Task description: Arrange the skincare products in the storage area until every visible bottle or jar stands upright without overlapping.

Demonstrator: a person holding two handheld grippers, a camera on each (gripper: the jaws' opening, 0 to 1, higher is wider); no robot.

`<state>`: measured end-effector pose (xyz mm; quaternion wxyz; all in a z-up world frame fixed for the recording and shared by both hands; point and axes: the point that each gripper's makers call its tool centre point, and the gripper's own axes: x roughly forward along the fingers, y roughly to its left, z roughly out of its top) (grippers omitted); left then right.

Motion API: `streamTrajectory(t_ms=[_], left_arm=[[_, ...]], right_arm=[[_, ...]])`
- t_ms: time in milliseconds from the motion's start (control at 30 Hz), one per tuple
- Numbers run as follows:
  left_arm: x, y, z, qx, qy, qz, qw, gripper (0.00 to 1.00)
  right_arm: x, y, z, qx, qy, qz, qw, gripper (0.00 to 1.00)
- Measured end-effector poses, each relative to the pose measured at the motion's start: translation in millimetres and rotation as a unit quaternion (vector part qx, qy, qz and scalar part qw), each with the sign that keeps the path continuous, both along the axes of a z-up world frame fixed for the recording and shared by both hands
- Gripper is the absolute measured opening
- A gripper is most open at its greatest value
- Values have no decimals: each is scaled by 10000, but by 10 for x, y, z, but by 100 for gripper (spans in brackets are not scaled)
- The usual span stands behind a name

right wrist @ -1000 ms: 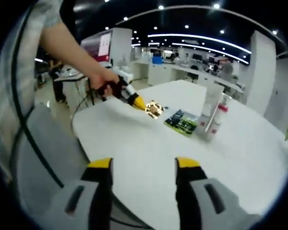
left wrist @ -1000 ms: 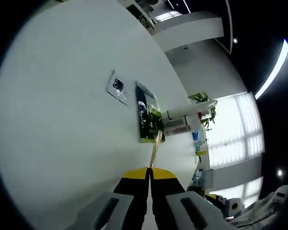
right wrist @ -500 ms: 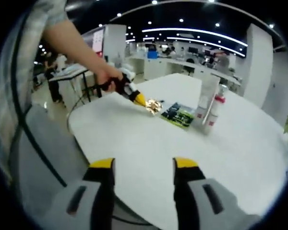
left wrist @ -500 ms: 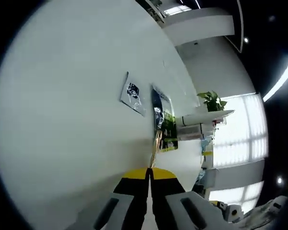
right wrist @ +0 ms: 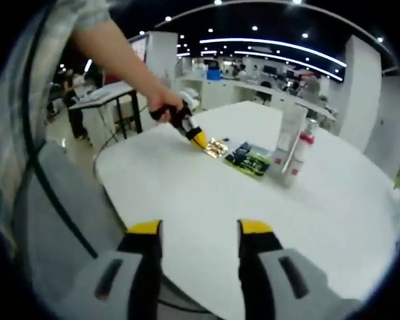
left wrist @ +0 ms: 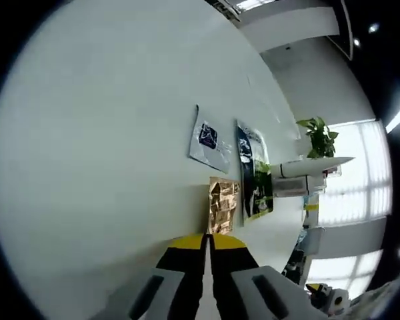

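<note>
Tube (right wrist: 290,137) and bottle (right wrist: 301,153) stand upright beside my green sachet (right wrist: 248,160). My left gripper (left wrist: 208,241) pinches the gold sachet (left wrist: 222,203); the right gripper (right wrist: 200,230) gapes over bare table (right wrist: 187,200).

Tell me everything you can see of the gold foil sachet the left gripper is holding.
The gold foil sachet is a small, flat, crinkled packet of shiny gold film. The left gripper is shut on its near edge, and it lies low over the white table, whether resting on it I cannot tell. It sits beside the dark green sachet. In the right gripper view it glints at the yellow jaw tips.
</note>
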<state>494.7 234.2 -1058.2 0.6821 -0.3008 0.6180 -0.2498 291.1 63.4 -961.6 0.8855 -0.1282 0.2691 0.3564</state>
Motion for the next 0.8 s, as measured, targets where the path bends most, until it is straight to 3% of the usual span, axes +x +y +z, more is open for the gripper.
streamTrajectory(t_ms=[133, 300, 800], left_arm=[[21, 3, -33, 196, -23, -102, 9998, 3], [62, 5, -22, 183, -25, -5, 9998, 3], [22, 43, -14, 467, 65, -324, 9984, 9]], right_arm=[[-1, -2, 6, 12, -3, -2, 10000, 43], [1, -10, 10, 0, -27, -11, 10000, 43], [-6, 2, 13, -40, -80, 50, 9999, 43]])
